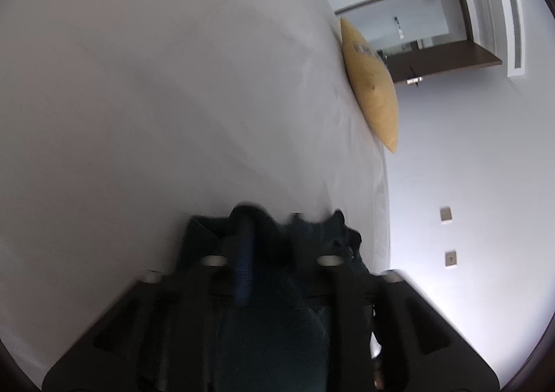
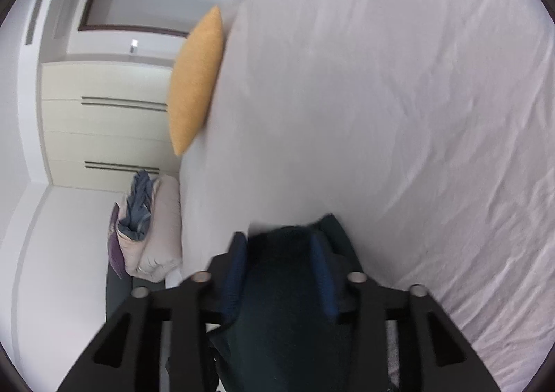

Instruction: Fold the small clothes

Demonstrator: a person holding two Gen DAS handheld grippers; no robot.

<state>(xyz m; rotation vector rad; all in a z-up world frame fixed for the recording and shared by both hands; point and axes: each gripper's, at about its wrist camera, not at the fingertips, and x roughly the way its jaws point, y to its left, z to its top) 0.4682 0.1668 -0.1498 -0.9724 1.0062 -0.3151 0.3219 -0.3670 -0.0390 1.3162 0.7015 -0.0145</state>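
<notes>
A dark teal garment (image 1: 277, 322) lies bunched between the fingers of my left gripper (image 1: 272, 218), just above the white bed sheet (image 1: 156, 97). One blue pad (image 1: 244, 253) shows beside the cloth, and the jaws stand apart. In the right wrist view the same dark garment (image 2: 284, 305) fills the gap between the two blue pads (image 2: 324, 274) of my right gripper (image 2: 279, 239). Those jaws also stand apart, close over the sheet (image 2: 399, 114). The rest of the garment is hidden under the gripper bodies.
A yellow cushion (image 1: 371, 86) (image 2: 196, 79) rests at the bed's edge. Beside the bed lies a pile of folded bedding and clothes (image 2: 145, 229), with white wardrobe doors (image 2: 104, 121) behind it. Wall sockets (image 1: 445, 214) sit on the wall past the bed's edge.
</notes>
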